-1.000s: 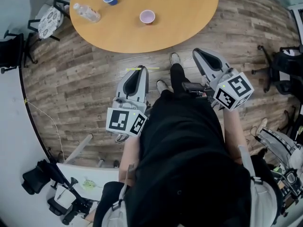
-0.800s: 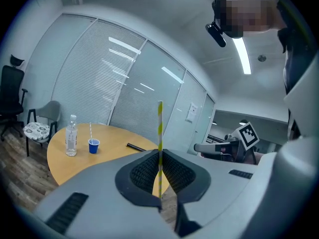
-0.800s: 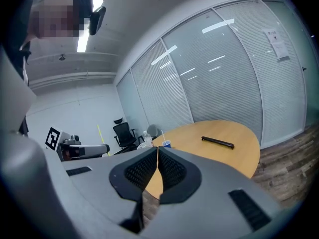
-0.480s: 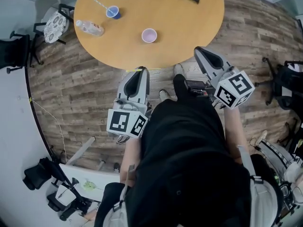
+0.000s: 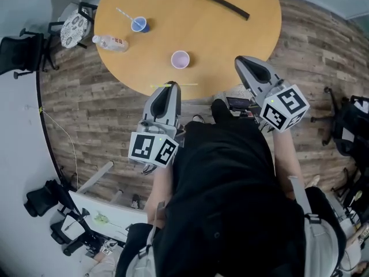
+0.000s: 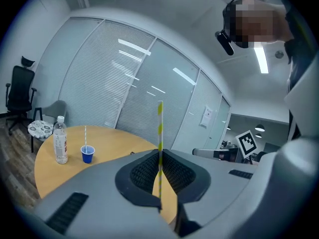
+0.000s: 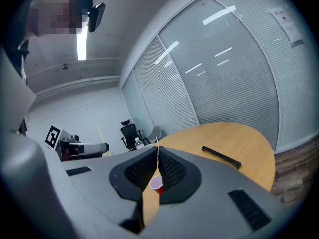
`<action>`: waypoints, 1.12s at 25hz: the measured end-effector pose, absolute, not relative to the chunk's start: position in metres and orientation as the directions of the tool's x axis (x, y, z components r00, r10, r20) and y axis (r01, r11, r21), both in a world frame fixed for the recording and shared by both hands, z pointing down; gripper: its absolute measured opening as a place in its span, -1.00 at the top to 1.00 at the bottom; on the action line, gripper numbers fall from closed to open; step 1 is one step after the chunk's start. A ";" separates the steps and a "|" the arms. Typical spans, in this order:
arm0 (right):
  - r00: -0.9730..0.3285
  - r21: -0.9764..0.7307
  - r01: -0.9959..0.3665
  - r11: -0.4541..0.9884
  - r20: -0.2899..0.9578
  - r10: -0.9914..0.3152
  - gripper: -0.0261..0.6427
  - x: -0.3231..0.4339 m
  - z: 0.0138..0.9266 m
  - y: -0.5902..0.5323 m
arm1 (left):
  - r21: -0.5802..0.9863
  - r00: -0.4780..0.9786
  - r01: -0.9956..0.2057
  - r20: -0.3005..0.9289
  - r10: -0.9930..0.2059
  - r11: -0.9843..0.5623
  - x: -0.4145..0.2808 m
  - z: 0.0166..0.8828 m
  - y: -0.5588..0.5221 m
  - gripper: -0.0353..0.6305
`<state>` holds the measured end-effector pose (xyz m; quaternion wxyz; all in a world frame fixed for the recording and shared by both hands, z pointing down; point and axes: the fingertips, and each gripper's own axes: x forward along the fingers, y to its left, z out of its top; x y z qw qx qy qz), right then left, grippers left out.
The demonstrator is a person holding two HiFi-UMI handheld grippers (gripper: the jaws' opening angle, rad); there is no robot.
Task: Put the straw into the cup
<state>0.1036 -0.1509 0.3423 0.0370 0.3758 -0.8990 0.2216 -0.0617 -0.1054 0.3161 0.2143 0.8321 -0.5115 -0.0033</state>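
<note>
The left gripper [image 6: 160,156] has its jaws clamped on a yellow-striped straw [image 6: 160,128], pinched near its lower part so most of it stands up above the tips. From the head view this straw lies crosswise at the gripper's tip, over the near edge of the round wooden table [image 5: 230,45]. The right gripper [image 7: 156,152] is empty, its jaw tips pressed together; it is held off the table's near right edge, well apart from the left one.

The red cup [image 5: 180,59] stands upright and empty on the table a little in from the near edge, just ahead of the left gripper and apart from the held straw. Through the slot below the right gripper's tips the same cup shows.

There are two cups: the red one and a blue cup [image 5: 138,23] toward the far left edge. There are two straws: the held one and a second straw [image 5: 122,13] leaning in the blue cup. One water bottle [image 5: 110,42] lies at the left edge near the blue cup, and one black bar [image 5: 222,4] lies toward the far right edge
</note>
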 end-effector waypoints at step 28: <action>-0.788 -0.422 -0.615 0.666 0.291 -0.543 0.87 0.088 0.371 -0.172 | 0.334 0.319 -0.916 0.268 -0.909 -0.223 -0.097 0.352 -0.157 0.79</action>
